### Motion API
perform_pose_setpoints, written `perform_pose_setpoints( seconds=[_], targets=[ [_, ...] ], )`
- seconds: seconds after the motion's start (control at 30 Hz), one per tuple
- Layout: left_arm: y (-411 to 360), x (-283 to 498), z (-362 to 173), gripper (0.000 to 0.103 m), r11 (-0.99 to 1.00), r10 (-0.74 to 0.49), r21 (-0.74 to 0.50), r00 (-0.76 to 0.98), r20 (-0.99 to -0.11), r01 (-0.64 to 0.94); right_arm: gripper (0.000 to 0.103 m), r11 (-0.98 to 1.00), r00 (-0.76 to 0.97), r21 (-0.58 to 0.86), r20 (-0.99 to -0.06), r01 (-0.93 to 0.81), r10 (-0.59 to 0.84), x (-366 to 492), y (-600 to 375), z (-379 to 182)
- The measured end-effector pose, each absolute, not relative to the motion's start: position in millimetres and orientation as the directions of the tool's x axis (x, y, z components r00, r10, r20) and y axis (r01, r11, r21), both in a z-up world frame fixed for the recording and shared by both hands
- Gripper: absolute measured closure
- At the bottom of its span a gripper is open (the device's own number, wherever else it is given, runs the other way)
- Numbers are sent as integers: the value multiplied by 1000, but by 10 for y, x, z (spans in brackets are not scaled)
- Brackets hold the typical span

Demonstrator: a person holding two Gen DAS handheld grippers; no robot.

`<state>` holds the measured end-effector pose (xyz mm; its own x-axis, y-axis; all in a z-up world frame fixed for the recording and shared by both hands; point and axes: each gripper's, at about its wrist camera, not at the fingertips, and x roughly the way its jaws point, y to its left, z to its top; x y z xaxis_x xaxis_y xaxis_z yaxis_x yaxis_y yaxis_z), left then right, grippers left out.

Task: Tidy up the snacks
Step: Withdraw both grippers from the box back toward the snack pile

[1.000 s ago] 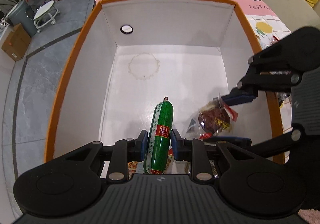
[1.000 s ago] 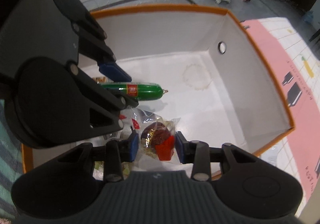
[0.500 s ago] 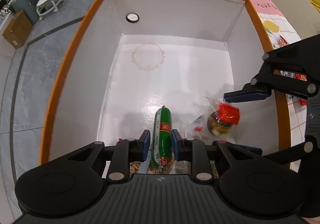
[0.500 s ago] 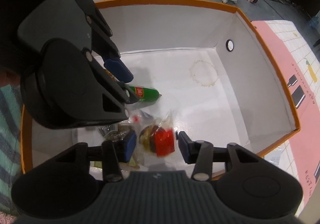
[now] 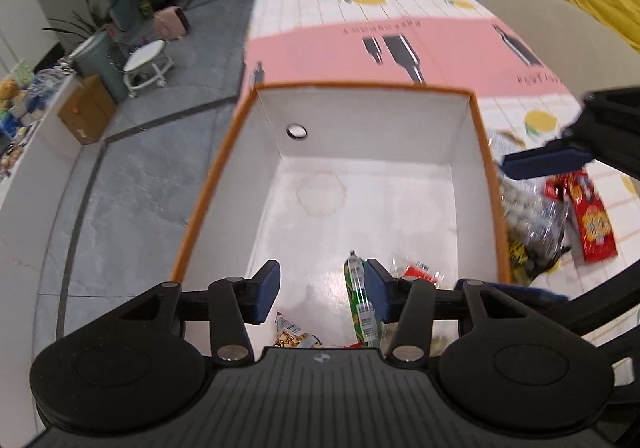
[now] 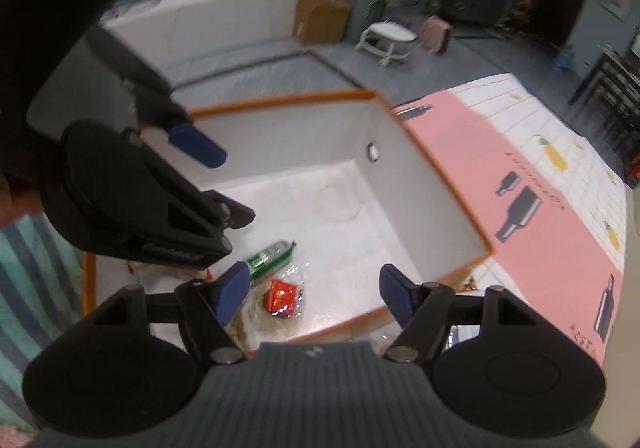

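Two handheld grippers angling downward.
Left gripper (image 5: 318,290) and right gripper (image 6: 310,294) jaws are both opening, gripping nothing.

Both have let go: the left hand-held gripper (image 5: 320,290) released the green sausage (image 5: 360,304), the right hand-held gripper (image 6: 310,294) the red-wrapped snack (image 6: 282,298). Jaws opening, both lifted above the orange-rimmed box (image 5: 208,192).

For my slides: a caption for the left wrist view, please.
Left claw opening above the orange box, green sausage dropped inside, more snacks waiting on the table.
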<state>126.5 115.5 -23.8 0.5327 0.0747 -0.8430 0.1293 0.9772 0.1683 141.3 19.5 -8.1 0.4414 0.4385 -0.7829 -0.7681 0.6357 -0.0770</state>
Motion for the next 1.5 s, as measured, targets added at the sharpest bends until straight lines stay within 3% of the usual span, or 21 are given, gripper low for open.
perform_pose_setpoints(
  seconds=[0.23,0.53,0.8,0.97,1.23,1.33,1.5],
  targets=[
    [976,1069,110,44,981,70,169,635,-769,96,32,743,520,5,-712,-670,473,1230,-263,206],
    [394,703,306,42,982,-35,112,731,-682,151,32,872,640,73,-649,-484,410,842,-923,217],
    [87,562,78,42,987,-111,8,712,-694,162,31,926,689,23,-662,-377,297,605,-1446,-21],
    [-74,543,-138,42,982,-163,-59,658,-735,177,31,955,668,66,-700,-290,252,521,-1752,-278],
    [-279,543,-542,42,970,-209,-79,615,-760,232,31,983,634,99,-753,-153,175,573,-2011,-639],
    [-323,576,-644,39,970,-198,-60,616,-762,237,23,984,609,120,-773,-131,175,619,-2077,-751],
    [-363,654,-786,38,966,-188,-39,598,-779,254,20,985,580,126,-797,-117,170,682,-2103,-875]
  ],
)
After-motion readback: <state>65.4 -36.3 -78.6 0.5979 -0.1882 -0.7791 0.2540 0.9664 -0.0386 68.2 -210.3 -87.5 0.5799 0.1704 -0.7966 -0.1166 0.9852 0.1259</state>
